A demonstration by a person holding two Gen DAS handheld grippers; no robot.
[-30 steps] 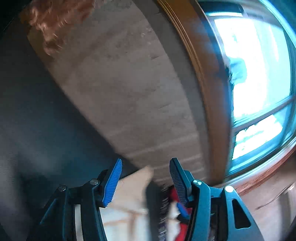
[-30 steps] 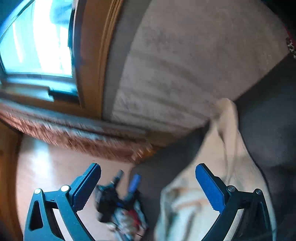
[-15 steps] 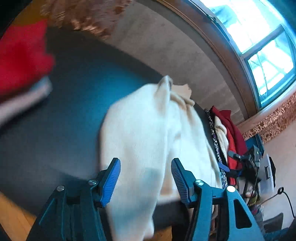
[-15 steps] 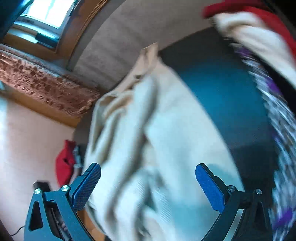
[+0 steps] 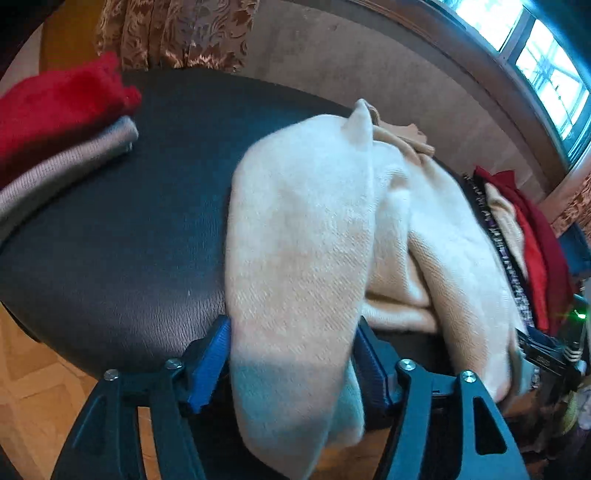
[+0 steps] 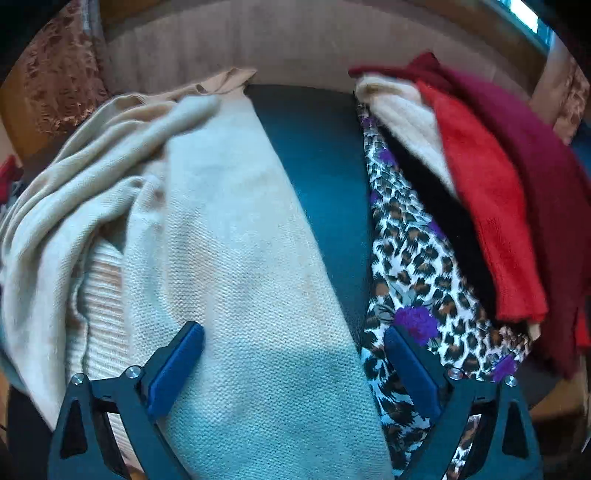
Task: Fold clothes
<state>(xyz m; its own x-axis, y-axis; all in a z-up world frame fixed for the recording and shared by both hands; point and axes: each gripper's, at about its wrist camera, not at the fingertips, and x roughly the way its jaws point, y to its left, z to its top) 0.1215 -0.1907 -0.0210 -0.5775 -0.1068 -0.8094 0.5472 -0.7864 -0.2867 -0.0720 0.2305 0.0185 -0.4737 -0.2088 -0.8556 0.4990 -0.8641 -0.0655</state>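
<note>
A cream knitted sweater lies crumpled on a dark leather top, with one end hanging over the near edge. My left gripper is open at that edge, and the hanging cream fabric passes between its blue pads without being pinched. In the right wrist view the same sweater spreads across the left and middle. My right gripper is wide open just above it, left pad over the knit, right pad over a leopard-print garment.
Folded red and grey clothes sit at the far left of the dark top. Red and dark red garments are piled on the leopard print to the right. Beyond them are a wall, a patterned curtain and a window; wooden floor lies below.
Both views swung down from the wall and window onto the dark top. The cream sweater now fills the space between both pairs of fingers. Both grippers stayed open.
</note>
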